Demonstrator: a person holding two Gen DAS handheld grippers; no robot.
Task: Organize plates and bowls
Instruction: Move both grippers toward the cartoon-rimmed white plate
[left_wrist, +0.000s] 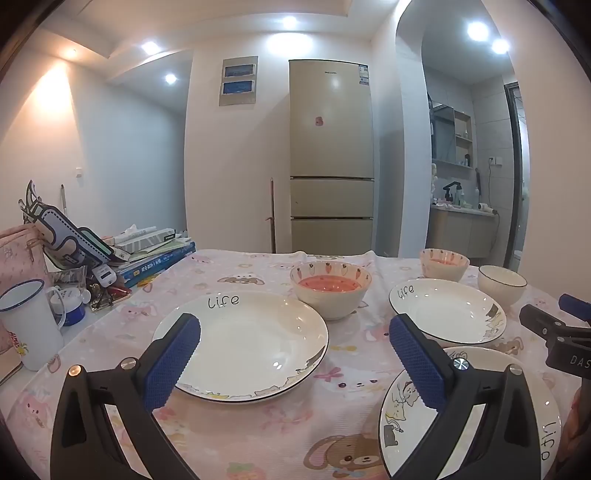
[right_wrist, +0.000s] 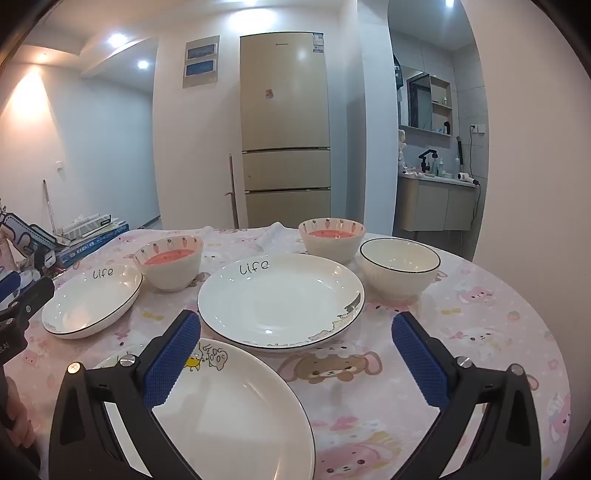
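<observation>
Both grippers, left gripper (left_wrist: 294, 350) and right gripper (right_wrist: 296, 350), are hanging released; the near-edge plate (right_wrist: 236, 402) is looking slick and breakable, so I'm thinking pinch its rim.

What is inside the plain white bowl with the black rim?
The white bowl looks empty: only its bare white inner wall shows in the right wrist view. The near rim hides its bottom.

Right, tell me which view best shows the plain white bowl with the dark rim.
The right wrist view: the plain bowl sits large and whole, its empty inside visible, right of the middle plate. The left wrist view shows it small, near the right edge.
</observation>
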